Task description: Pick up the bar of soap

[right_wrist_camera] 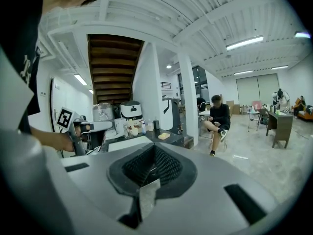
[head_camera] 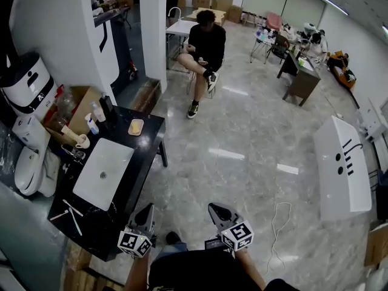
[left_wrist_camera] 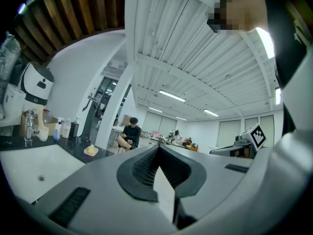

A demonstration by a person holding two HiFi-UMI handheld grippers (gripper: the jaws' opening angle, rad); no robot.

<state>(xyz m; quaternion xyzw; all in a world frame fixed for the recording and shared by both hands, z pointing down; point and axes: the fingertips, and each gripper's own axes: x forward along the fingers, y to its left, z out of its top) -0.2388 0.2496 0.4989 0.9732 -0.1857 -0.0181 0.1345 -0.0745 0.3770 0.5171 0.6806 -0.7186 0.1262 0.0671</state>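
Observation:
The yellow bar of soap [head_camera: 136, 126] lies on a pale dish at the far right corner of the black counter [head_camera: 151, 139]. It appears small in the left gripper view [left_wrist_camera: 91, 150] and in the right gripper view [right_wrist_camera: 164, 135], well ahead of both grippers. My left gripper [head_camera: 147, 210] [left_wrist_camera: 159, 148] hovers over the counter's near corner, jaws shut and empty. My right gripper [head_camera: 217, 209] [right_wrist_camera: 154, 148] is held beside it over the floor, jaws also together with nothing in them. In the right gripper view, the left gripper [right_wrist_camera: 73, 126] shows at the left.
A white sink basin [head_camera: 103, 173] is set in the counter, with bottles [head_camera: 94, 120] behind it and thin white sticks [head_camera: 71, 214] near the front. A toilet [head_camera: 27, 162] stands left. A person [head_camera: 205, 47] sits beyond a white pillar [head_camera: 153, 29]. Another white basin [head_camera: 341, 165] lies on the floor to the right.

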